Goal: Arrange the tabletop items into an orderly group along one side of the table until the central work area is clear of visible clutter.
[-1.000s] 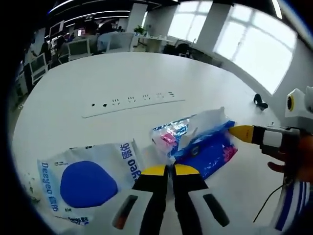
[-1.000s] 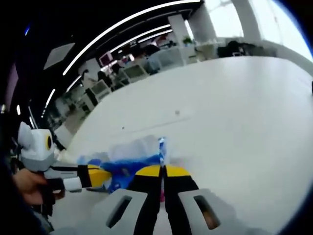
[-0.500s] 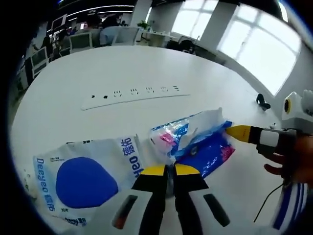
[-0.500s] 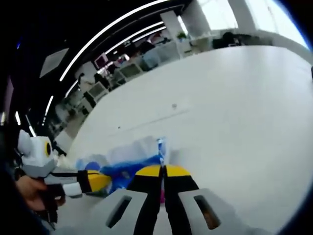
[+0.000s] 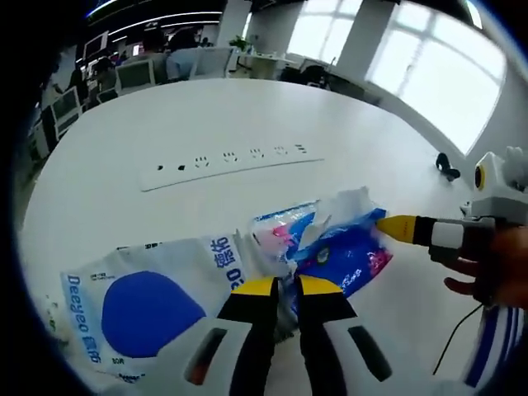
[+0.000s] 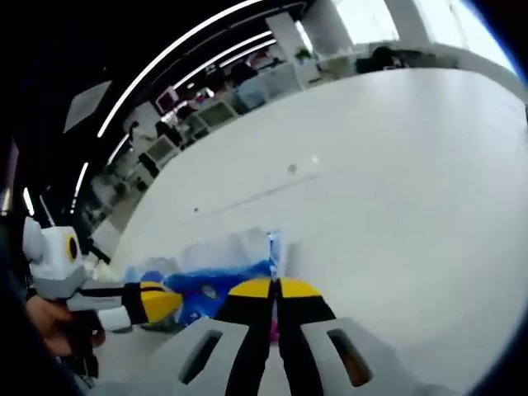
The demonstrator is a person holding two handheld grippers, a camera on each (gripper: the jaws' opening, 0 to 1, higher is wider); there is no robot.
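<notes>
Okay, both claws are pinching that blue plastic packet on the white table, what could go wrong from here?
1. The right claw and left claw grip opposite ends of the blue packet; pulling apart might tear it.
2. Dragging it could snag the white Deeyeo bag lying right beside it.

The left gripper pinched the blue packet beside a white pouch; the right gripper gripped its far edge.
</notes>
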